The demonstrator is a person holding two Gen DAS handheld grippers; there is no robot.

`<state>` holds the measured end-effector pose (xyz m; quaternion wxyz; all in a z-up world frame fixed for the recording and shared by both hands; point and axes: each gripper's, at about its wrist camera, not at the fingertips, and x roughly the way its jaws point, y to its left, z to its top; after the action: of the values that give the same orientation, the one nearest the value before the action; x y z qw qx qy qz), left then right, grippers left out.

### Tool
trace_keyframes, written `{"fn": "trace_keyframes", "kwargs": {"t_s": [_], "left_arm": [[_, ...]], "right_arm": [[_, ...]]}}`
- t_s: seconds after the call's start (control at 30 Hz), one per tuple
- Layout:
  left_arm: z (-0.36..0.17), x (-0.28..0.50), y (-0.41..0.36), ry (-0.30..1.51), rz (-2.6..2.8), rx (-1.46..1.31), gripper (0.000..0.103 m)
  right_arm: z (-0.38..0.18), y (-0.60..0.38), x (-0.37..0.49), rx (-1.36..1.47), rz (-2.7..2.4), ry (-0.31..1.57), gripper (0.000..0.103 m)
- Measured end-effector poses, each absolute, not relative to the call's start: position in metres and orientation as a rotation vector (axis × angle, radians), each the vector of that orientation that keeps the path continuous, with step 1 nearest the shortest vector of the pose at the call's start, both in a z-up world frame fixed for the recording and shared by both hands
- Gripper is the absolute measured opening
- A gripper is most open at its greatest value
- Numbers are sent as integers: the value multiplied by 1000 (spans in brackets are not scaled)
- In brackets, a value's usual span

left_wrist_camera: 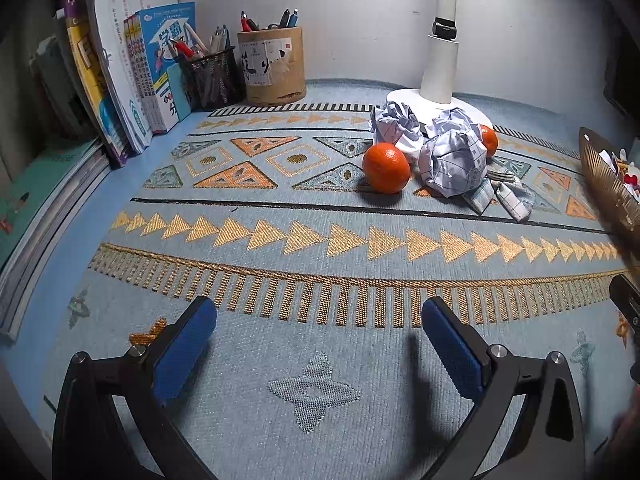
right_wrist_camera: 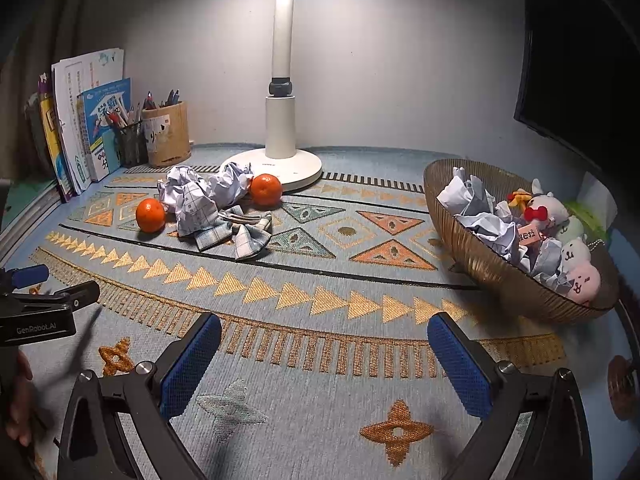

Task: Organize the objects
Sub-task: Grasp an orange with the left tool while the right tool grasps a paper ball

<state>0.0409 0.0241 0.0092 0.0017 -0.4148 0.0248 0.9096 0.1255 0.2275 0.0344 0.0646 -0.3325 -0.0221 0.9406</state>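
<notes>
Crumpled paper balls (left_wrist_camera: 454,160), white, blue-gridded

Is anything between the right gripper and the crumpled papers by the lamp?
Nothing visible: only bare patterned cloth lies between the open right gripper and the crumpled papers. Two oranges flank the pile.

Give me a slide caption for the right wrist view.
Open right gripper faces oranges, crumpled paper and a filled bowl.
</notes>
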Motion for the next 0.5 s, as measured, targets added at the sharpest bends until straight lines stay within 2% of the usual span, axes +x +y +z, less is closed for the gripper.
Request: {"fn": "trace_keyframes", "kwargs": {"t_s": [0.13, 0.27, 0.4, 0.5], "left_arm": [[15, 38, 21, 27, 2778, -1283, 102], [35, 12, 13, -140, 2656, -1245, 102], [39, -32, 16, -137, 2588, -1257, 102], [31, -52, 24, -60, 2557, -1255, 102]], "right_arm": [[33, 229, 120, -1094, 2853, -56, 103], [59, 252, 121, -1219, 2953, 230, 103], [99, 247, 100, -1140, 2987, 94, 103], [101, 233, 69, -1187, 3012, 36, 103]]}}
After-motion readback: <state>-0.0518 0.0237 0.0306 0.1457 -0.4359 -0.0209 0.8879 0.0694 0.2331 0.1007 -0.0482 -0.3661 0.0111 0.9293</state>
